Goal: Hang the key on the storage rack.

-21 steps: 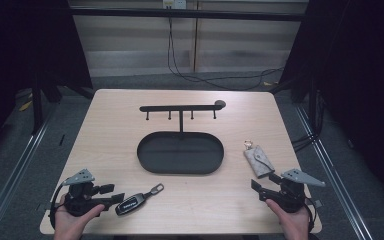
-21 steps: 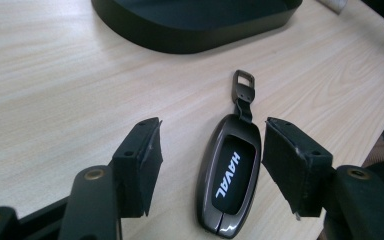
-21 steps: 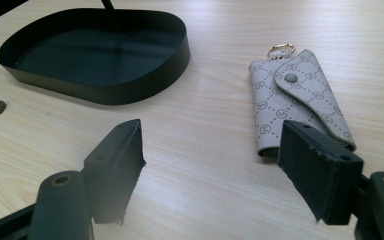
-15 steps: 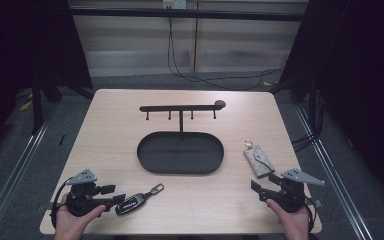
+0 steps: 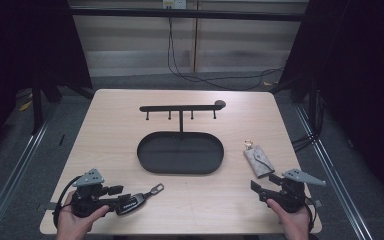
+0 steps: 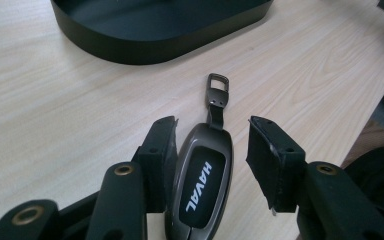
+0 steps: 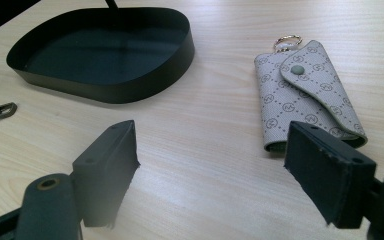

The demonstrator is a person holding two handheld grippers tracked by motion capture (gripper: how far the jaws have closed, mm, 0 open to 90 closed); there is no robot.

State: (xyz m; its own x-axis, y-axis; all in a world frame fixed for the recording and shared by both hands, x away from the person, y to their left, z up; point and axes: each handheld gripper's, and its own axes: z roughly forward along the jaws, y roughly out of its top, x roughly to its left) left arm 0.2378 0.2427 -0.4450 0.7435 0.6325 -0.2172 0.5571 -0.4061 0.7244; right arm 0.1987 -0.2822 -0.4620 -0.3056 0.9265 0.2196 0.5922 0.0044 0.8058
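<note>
The car key fob (image 6: 200,187) lies flat at the near left of the table (image 5: 110,130), between the jaws of the left gripper (image 6: 212,150): one pad seems to touch its side, the other stands off, so nothing is clamped yet. If the jaws close off-centre, the smooth shell may twist or skid out, and its strap (image 6: 216,97) could drag. The table's near edge is close, so a slip could send it off. The right gripper (image 7: 212,175) hangs open beside the grey key pouch (image 7: 307,95). Bare tabletop reaches to the black tray (image 5: 180,167) and hook rail (image 5: 180,108).
</note>
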